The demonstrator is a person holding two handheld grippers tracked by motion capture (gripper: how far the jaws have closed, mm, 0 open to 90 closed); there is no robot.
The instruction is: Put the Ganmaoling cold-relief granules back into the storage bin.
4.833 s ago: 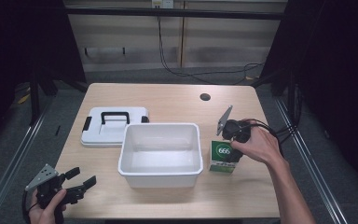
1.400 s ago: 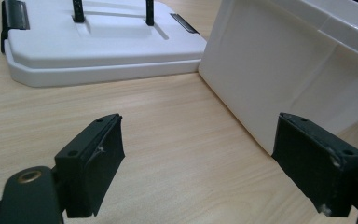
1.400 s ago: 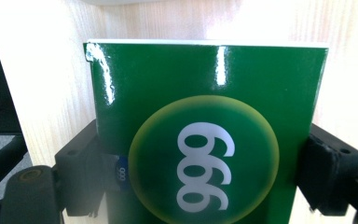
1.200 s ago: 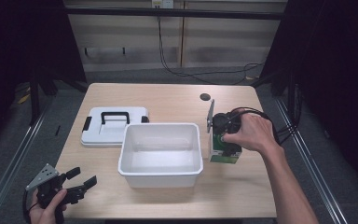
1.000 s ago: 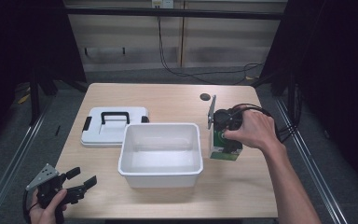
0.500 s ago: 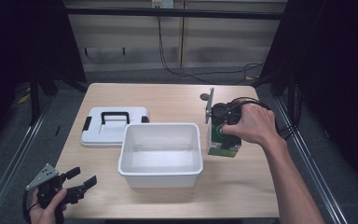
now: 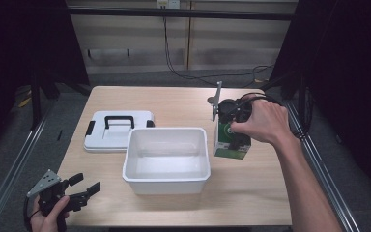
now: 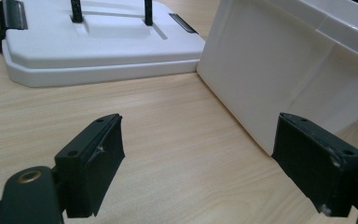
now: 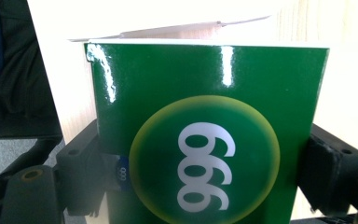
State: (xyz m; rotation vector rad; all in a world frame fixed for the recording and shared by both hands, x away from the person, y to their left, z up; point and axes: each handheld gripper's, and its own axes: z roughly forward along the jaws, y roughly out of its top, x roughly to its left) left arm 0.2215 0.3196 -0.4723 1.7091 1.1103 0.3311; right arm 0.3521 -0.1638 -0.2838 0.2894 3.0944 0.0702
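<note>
Pale wood table [image 7: 251,193] under a dark, curtained surround carries everything in play. On it, at about 3 o'clock from the white tub [image 7: 166,159] and just beside its right wall, stands the green carton [image 7: 228,145], upright or nearly so. The right gripper [image 7: 232,126] comes down on it from above, and in the right gripper view the 2 black jaws press against the carton's opposite sides, its 999 or 666 roundel [image 9: 204,163] between them.

The likely trouble is the carton itself: a glossy, thin-walled box may slide between flat pads or buckle if squeezed harder, and a lift could then tip it. Its top flap [image 9: 191,29] looks sprung open, so any tilt might spill whatever is inside. Should the carton be meant for the tub, the near rim is close enough to catch its bottom edge on the way across.

At 7 o'clock from the tub, near the table's front-left corner, the left gripper [image 7: 79,189] is held idle, jaws spread wide with nothing between them. The white lid [image 7: 118,130] with its black handle lies flat at 10 o'clock, touching or almost touching the tub's corner.

Whether the carton's base is on the wood cannot be told; the hand [image 7: 263,121] hides most of the grip from above, and the carton's contents are unseen.
</note>
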